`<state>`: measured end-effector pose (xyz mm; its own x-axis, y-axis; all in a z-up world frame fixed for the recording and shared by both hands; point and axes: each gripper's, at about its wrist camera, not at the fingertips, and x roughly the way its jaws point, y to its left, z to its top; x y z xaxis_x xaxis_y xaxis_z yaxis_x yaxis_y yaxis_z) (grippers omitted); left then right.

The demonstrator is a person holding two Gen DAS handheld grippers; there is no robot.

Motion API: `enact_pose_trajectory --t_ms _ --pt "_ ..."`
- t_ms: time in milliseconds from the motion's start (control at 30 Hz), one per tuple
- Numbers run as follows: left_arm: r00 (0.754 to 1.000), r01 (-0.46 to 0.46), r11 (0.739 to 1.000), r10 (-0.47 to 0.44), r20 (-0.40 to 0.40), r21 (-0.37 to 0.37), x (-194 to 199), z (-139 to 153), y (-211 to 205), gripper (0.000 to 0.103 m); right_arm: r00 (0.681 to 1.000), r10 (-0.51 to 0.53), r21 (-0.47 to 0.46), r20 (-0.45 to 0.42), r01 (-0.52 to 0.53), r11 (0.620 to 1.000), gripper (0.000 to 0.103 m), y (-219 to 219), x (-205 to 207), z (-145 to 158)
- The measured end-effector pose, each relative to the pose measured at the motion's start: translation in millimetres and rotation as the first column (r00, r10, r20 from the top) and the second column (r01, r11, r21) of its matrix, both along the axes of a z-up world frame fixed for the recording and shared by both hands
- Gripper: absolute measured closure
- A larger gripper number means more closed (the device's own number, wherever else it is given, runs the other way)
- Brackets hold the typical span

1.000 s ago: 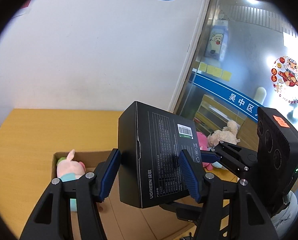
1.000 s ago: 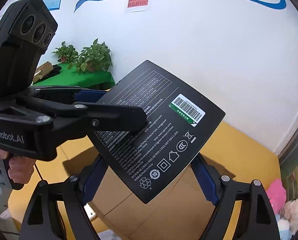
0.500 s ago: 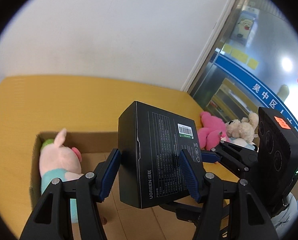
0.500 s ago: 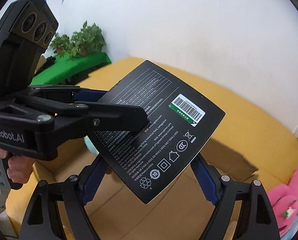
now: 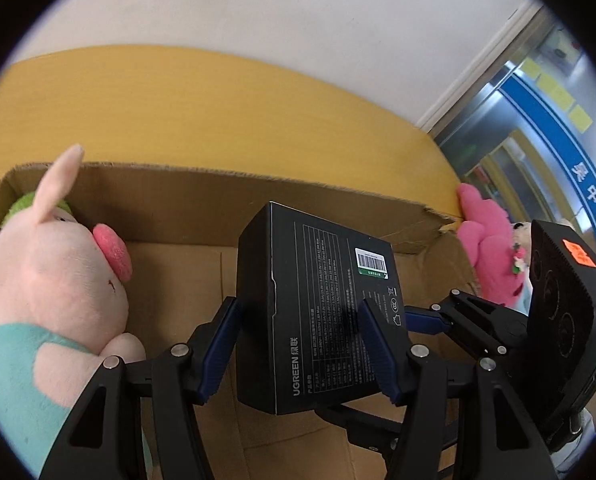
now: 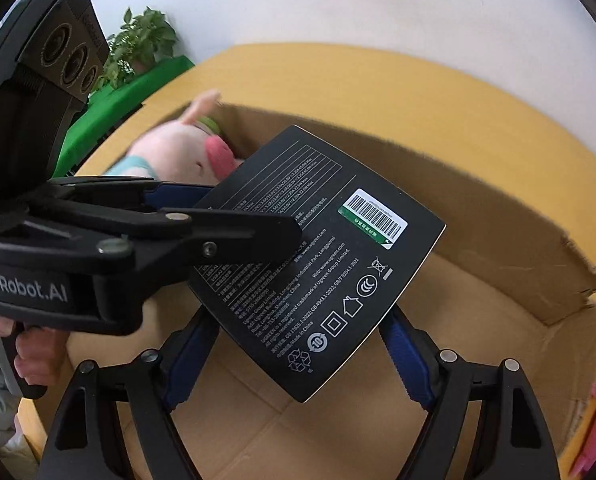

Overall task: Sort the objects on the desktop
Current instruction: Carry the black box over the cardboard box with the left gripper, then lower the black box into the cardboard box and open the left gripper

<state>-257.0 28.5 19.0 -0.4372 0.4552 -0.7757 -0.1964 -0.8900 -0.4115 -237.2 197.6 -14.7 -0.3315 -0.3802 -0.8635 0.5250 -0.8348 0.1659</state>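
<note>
Black matt carton [image 5: 314,312] has dropped from wall height to just above the corrugated cardboard box [image 5: 233,188] beside the plush pig [image 5: 53,276], left tool [image 5: 298,354] pinching it, nearly placed; right view: right tool [image 6: 298,354] narrowing across its glossy corners

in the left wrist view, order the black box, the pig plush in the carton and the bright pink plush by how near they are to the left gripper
1. black box, between the left gripper's fingers.
2. pig plush, left, inside the carton.
3. bright pink plush, right, beyond the carton's far corner.
</note>
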Motion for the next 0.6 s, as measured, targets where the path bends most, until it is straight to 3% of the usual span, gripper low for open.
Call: enact_pose_trajectory --t_ms 167,267,367,500,600 --pt "0.998 -0.002 0.993 0.009 0.055 -0.116 -7.7 -11.1 13.5 0.044 0.999 -0.024 0.015 0.024 0.023 1.000 0.023 -7.3 -14.7 -24.1" --pt "0.994 -0.014 0.995 0.025 0.106 -0.100 -14.9 -20.1 9.9 0.043 0.999 -0.045 0.041 0.016 0.044 0.998 0.023 -12.3 -15.9 -29.4" --pt "0.993 -0.025 0.994 0.038 0.115 -0.109 -15.0 -18.6 6.2 0.043 0.997 -0.082 0.007 0.016 0.082 0.997 0.024 -6.3 -13.9 -20.9" --pt "0.996 -0.041 0.990 0.052 0.076 -0.136 -3.2 -0.2 -1.6 0.046 0.994 -0.108 0.003 0.002 0.108 0.994 0.023 -3.2 -2.1 -3.7" --pt "0.998 -0.061 0.990 0.057 -0.036 -0.127 19.6 39.0 -8.9 0.045 0.989 -0.144 -0.005 -0.021 0.144 0.990 0.022 1.1 17.1 16.2"
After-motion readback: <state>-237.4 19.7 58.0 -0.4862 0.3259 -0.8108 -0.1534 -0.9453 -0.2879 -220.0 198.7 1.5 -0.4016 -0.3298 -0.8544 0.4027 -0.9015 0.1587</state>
